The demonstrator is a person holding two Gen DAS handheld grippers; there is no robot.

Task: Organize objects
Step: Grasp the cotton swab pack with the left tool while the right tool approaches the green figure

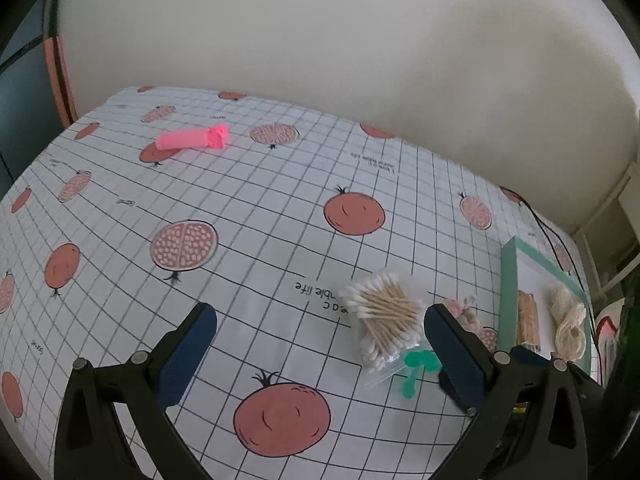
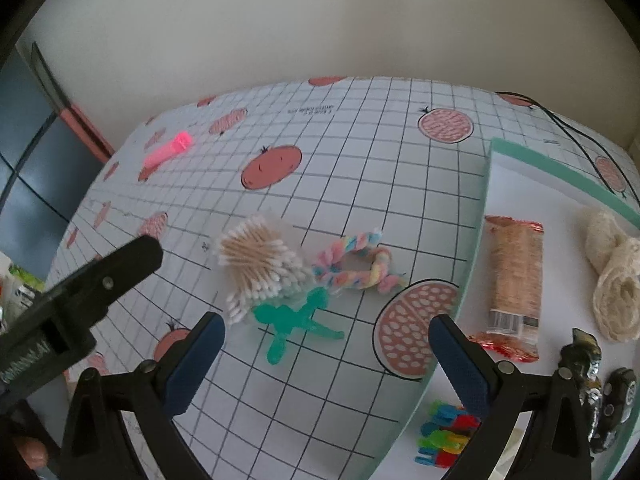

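Observation:
A clear bag of cotton swabs lies on the pomegranate-print tablecloth. A green plastic toy touches its near end. Beside them is a pastel twisted rope. A pink plastic piece lies far off at the back left. My left gripper is open, with the bag just inside its right finger. My right gripper is open and holds nothing, the green toy just ahead of it. One finger of the left gripper shows in the right wrist view.
A white tray with a green rim sits at the right. It holds a cracker pack, cream twine, coloured clips and a dark toy car. A black cable runs behind it. The wall stands close behind the table.

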